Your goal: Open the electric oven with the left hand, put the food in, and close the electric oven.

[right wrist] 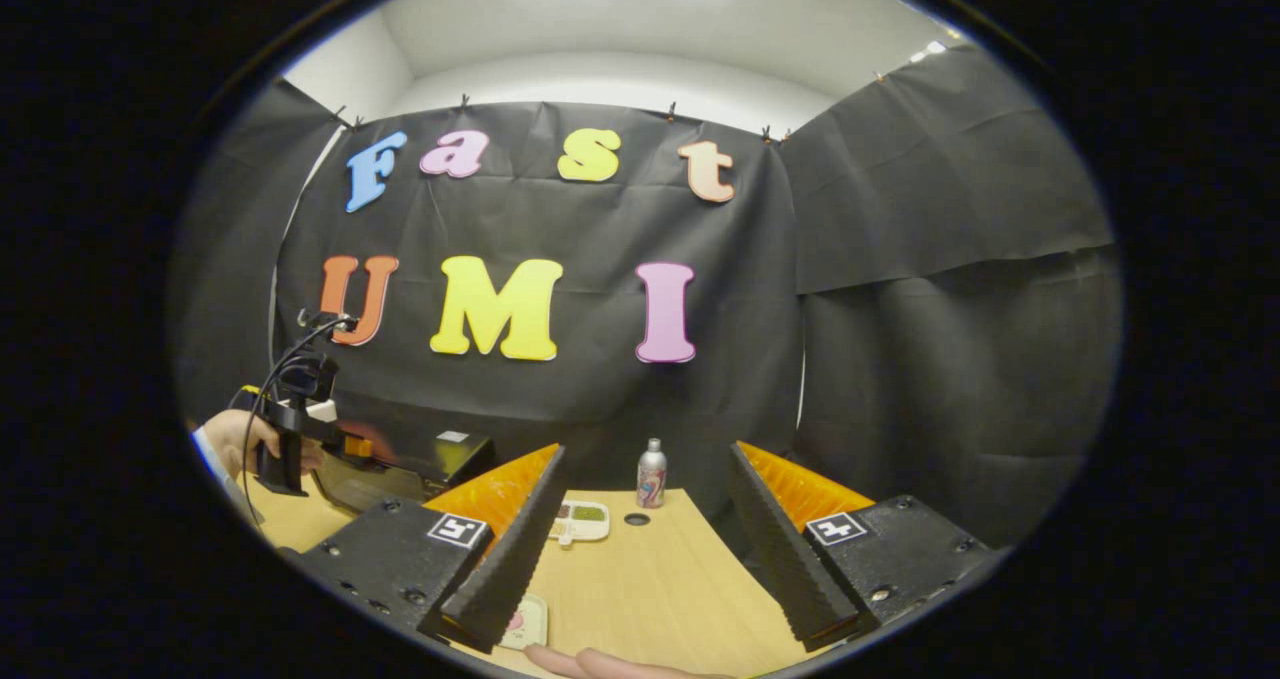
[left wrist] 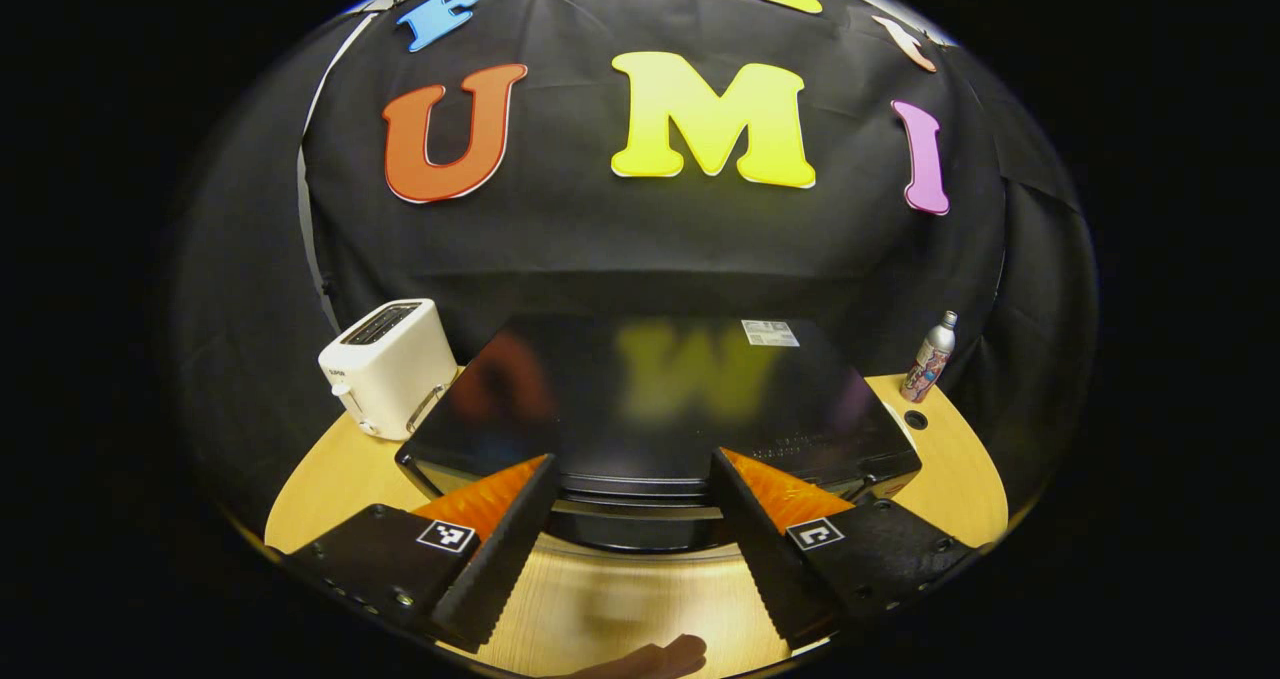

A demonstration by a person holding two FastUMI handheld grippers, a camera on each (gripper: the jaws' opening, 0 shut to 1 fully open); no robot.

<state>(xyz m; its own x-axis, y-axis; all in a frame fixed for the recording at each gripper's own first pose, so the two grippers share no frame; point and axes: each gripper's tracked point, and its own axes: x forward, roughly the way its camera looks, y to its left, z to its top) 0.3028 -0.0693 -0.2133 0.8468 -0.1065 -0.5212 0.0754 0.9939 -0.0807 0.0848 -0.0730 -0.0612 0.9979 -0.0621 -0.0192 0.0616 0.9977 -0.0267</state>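
The glossy black box-shaped electric oven (left wrist: 660, 399) is sitting just ahead of and below the left gripper (left wrist: 633, 519), its flat top mirroring the wall and its rounded front edge lying between the two spread fingers; the left gripper is standing wide with nothing between its fingers, probably because it is lining up above the front of the oven to reach the door handle, which I cannot make out from here. Whether the door is shut cannot be told for certain, though nothing is hanging open in front, so I judge the opening step is not yet done. In the right gripper view the same oven (right wrist: 420, 464) is lying off to the left of the right gripper (right wrist: 640, 534), with a hand (right wrist: 240, 439) gripping the left gripper's handle over it. The right gripper is also standing wide and holding nothing, hovering above the pale wooden tabletop (right wrist: 650, 579), likely waiting its turn (the food has to follow the door). Just ahead of its left finger a small white tray with green and brown food (right wrist: 580, 519) is resting on the wood within easy reach. Farther out, a white two-slot toaster (left wrist: 390, 364) is standing touching or just beside the oven's left side, and a slim silver bottle with a coloured label (left wrist: 930, 359) is standing upright beyond its right side.
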